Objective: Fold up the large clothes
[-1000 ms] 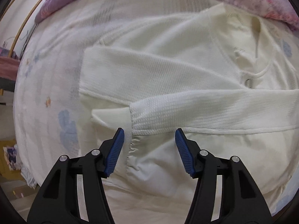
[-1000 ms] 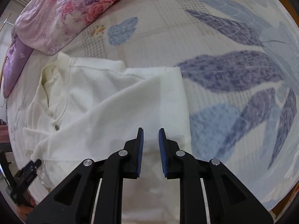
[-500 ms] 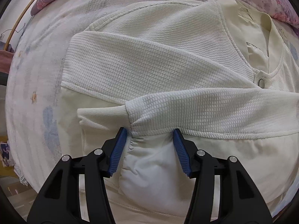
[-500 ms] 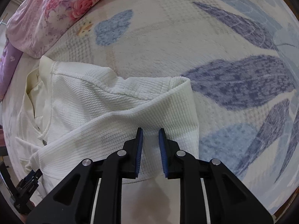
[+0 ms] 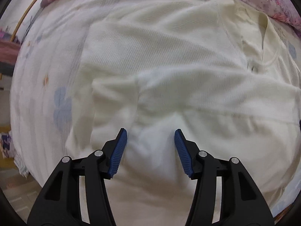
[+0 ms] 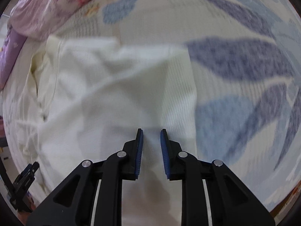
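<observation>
1. Left wrist view: the cream garment (image 5: 169, 71) spreads from 9 to 3 o'clock across the bed sheet (image 5: 43, 71), its hem bunched between the left gripper (image 5: 150, 143), whose blue pads stand spread, pinching nothing.
2. A folded sleeve (image 5: 225, 98) runs crosswise toward 3 o'clock, just beyond the tips.
3. Right wrist view: the right gripper (image 6: 151, 141) stands narrowly parted over the garment's side edge; whether it touches cloth is unclear through blur.
4. Floral quilt (image 6: 52, 5) lies at 11 o'clock, well apart.
</observation>
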Tool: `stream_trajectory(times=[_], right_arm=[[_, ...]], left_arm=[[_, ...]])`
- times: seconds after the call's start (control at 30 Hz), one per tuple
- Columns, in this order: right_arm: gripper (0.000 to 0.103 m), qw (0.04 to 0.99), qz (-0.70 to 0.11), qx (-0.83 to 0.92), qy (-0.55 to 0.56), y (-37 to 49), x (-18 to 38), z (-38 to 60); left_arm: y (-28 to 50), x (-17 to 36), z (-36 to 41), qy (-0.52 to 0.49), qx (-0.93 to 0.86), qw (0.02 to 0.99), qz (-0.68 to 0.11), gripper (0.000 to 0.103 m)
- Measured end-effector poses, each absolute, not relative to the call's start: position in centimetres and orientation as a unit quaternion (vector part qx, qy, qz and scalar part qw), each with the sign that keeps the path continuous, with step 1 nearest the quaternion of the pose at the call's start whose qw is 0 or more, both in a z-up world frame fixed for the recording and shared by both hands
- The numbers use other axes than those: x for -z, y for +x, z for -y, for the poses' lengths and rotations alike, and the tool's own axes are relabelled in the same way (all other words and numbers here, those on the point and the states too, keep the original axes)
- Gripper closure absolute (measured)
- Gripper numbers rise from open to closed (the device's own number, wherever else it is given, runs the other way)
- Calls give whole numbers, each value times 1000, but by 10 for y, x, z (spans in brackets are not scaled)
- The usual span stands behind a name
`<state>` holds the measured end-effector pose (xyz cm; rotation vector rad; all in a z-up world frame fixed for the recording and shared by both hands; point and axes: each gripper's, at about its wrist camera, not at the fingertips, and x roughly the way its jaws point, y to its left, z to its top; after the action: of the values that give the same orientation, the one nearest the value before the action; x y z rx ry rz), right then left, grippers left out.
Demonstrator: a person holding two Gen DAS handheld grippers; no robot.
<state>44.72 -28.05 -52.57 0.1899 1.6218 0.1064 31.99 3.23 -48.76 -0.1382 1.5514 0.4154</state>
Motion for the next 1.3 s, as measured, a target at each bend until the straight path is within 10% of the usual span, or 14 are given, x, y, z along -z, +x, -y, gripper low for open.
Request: stream_trajectory(times=[0.9,1.17,1.27,1.3], right_arm=[[84,639,-768,-33,29,326,556,250],[83,637,-770,3,25,324,542,245],[73,629,-777,13,12,330,535,238],[47,628,-778,2,21,330,530,234]], left_arm=[[233,515,-74,-155,-155,739,-637,40],[221,494,-81,-166,-138,708,-672,16],[211,478,-81,-148,-133,703,-683,16],[209,473,-82,-146,-133,702,-684,16]])
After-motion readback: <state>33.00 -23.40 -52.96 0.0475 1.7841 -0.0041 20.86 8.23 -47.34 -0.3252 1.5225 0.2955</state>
